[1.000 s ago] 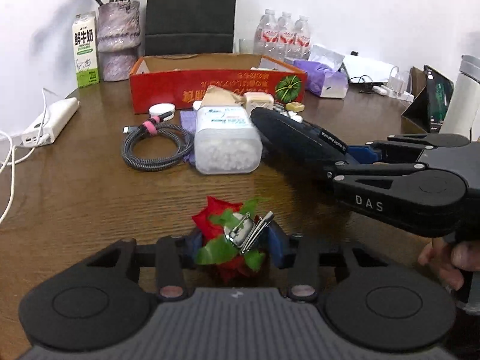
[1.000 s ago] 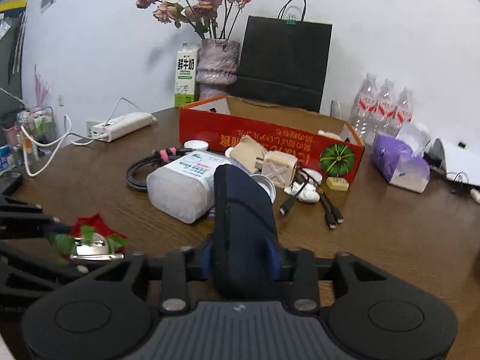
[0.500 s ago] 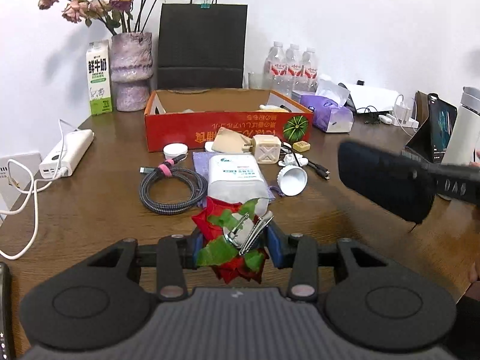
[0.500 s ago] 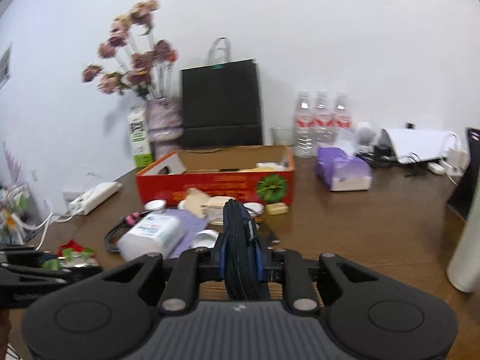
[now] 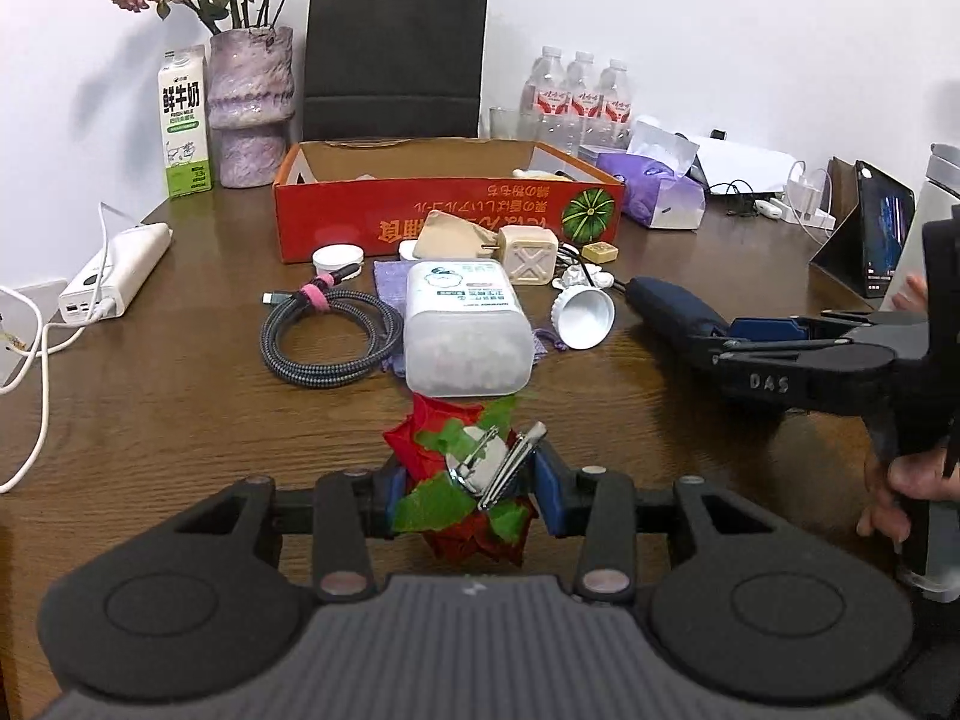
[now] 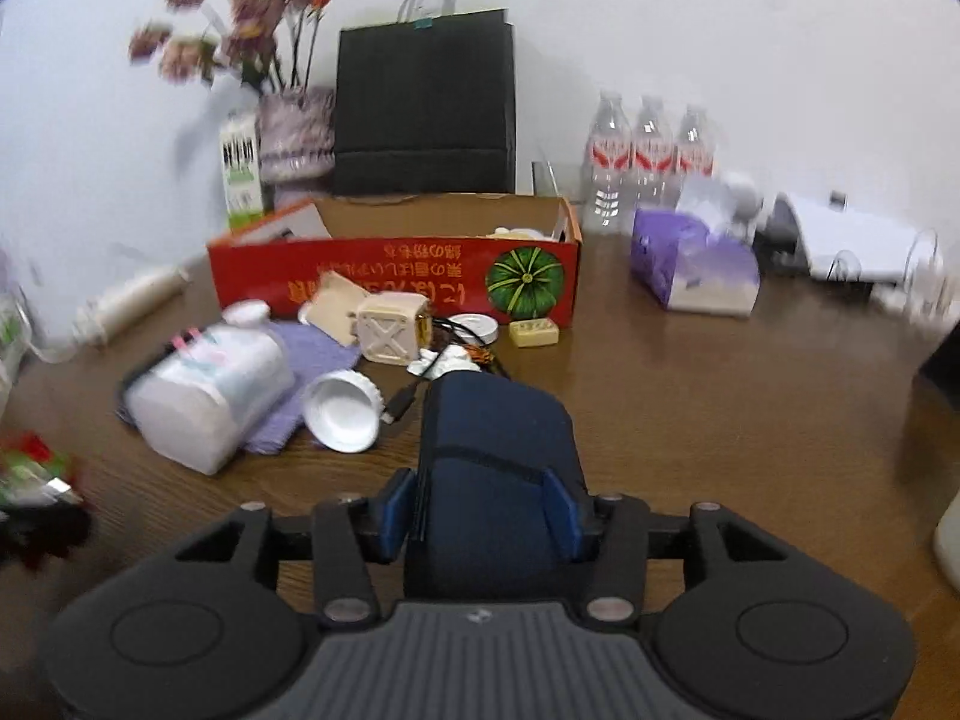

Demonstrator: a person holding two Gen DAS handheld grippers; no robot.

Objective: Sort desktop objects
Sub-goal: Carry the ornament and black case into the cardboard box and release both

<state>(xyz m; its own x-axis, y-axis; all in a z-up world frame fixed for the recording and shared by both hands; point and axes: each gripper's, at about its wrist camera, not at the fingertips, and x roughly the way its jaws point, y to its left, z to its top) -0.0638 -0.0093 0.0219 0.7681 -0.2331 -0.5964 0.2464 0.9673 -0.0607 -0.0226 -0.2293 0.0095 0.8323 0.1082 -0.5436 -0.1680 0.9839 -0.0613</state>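
**Q:** What are your jaws doing right now, starting with what is closest?

**A:** My left gripper [image 5: 468, 483] is clenched on a red fabric flower clip [image 5: 465, 468], green leaves and a silver metal clasp showing, held over the near edge of the desk [image 5: 150, 420]. My right gripper [image 6: 489, 510] has a dark navy pouch [image 6: 495, 444] between its blue pads, and its jaws are opening; the pouch's far end seems to touch the desk near the right edge, though I cannot tell for sure.

**Q:** How would you do this step well?

**A:** I judge I should let the pouch settle flat before I draw back, so it does not tip onto the white cap [image 6: 342, 411] just beside it. Then the clip can go on to the red cardboard box [image 5: 444, 210] at the far middle of the desk.

**Q:** What lies between?

**A:** A white plastic bottle [image 5: 465, 330] lying on its side, a coiled braided cable [image 5: 330, 336], and a cream cube charger [image 5: 528, 252] just before the box.
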